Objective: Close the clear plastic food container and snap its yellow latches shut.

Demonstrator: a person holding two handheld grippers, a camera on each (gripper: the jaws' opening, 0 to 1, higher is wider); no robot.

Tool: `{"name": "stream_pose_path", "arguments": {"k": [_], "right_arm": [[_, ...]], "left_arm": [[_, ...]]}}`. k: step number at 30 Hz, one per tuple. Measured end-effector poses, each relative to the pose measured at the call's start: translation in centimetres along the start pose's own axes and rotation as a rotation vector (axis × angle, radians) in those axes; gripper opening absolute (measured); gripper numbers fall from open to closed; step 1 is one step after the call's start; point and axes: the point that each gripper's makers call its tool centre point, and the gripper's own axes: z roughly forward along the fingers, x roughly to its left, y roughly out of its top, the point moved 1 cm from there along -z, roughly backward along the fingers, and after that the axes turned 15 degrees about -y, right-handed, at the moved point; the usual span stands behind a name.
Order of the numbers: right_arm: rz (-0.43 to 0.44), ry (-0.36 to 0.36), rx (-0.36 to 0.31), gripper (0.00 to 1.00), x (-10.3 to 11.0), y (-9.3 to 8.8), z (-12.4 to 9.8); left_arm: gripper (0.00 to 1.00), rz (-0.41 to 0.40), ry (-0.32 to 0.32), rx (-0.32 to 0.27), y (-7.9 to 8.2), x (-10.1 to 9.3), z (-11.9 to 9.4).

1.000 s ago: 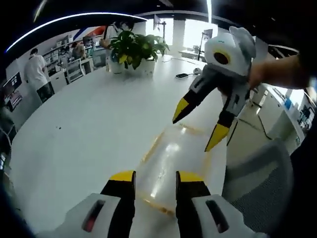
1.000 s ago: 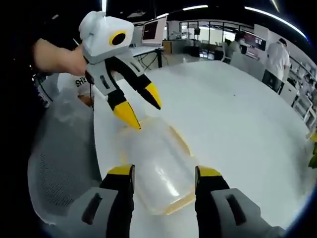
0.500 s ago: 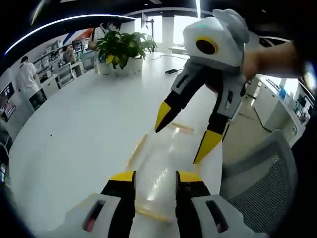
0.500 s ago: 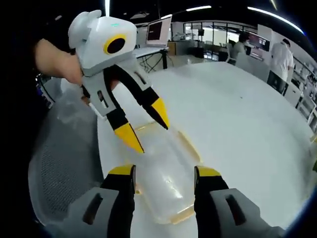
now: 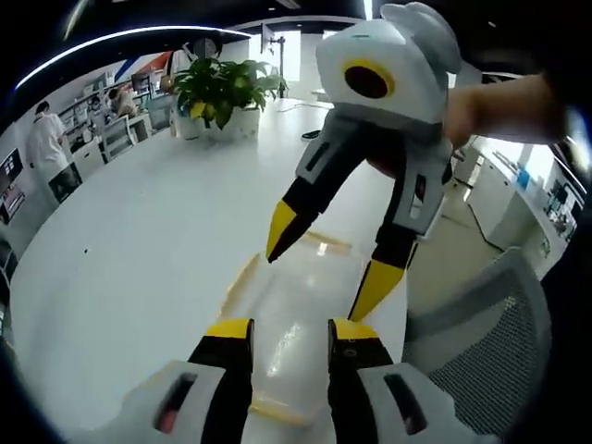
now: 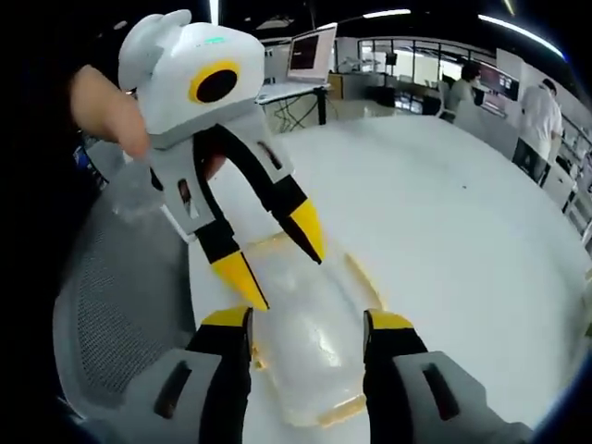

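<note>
the container (image 5: pixel 294 319) lies on the white table (image 5: pixel 139 240) near its edge, between both tools. the left gripper (image 5: pixel 289 331) and right gripper (image 6: pixel 307 322), jaws apart, hover over its ends. the latches look unsnapped; next, press them down. since earlier, both have moved closer together.

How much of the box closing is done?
The lid looks already down on the box. Both grippers hang open over it, the left gripper and right gripper facing each other, gripping nothing. The yellow latches seem left to snap; I can't tell if any has clicked.
</note>
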Motion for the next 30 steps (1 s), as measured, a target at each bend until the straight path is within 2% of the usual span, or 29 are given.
{"name": "stream_pose_path", "arguments": {"k": [16,23,30], "right_arm": [[-0.008,0.015,0.014,0.51,-0.1,-0.2,0.3],[0.009,0.019,0.009,0.47,-0.7,0.1,0.2],[-0.012,0.012,0.015,0.46,-0.8,0.2,0.7]], "left_arm": [[0.24,-0.002,-0.001,0.013,-0.5,-0.4,0.2],[0.24,-0.016,-0.012,0.022,-1.3,-0.7,0.4],[0.25,-0.016,-0.022,0.028,-1.7,-1.3,0.8]]}}
